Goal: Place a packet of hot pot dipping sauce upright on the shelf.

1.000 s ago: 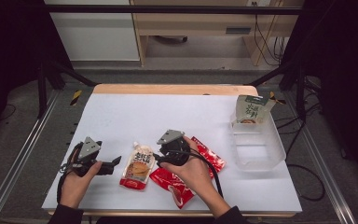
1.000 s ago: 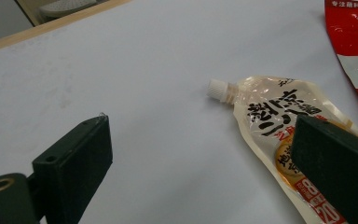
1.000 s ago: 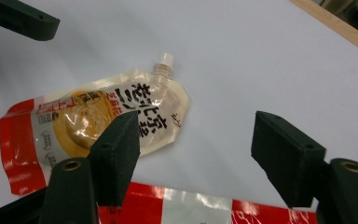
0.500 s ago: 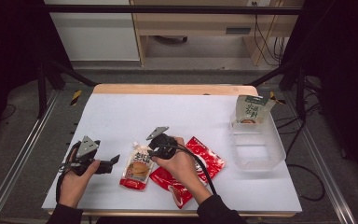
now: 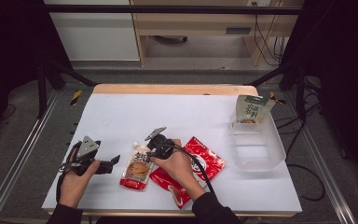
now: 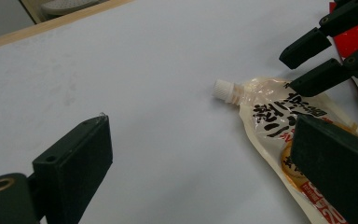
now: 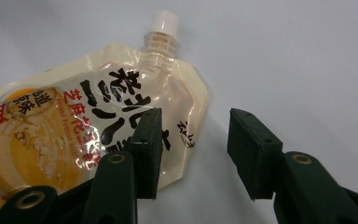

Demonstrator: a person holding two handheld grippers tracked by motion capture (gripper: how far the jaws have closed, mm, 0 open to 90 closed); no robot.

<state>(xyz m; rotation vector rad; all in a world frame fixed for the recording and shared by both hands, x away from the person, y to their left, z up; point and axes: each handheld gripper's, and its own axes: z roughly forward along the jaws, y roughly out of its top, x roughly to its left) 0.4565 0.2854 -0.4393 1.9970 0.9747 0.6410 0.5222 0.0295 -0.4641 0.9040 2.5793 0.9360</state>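
Seen from above the near edge in the high view, looking forward and down over the whole white-topped table [image 5: 186, 112] to the floor beyond. Riding low and close in the 2 gripper views, each looking along its own 2 black jaws across the tabletop. Shared by all 3: the cream spouted pouch with a white screw cap [image 5: 137, 165] [image 6: 279, 121] [image 7: 98, 116].

A white worktop [image 5: 121, 112] with a pale wooden far edge is seen, framed by black struts at left and right. Grey floor [image 5: 23, 135] surrounds it; yellow-black tape [image 5: 76, 97] is noted on the floor at far left. A white cabinet [image 5: 95, 35] stands at far left, a wooden desk [image 5: 200, 21] beside it. Cables [image 5: 261, 35] hang at far right. Both sides are in darkness.
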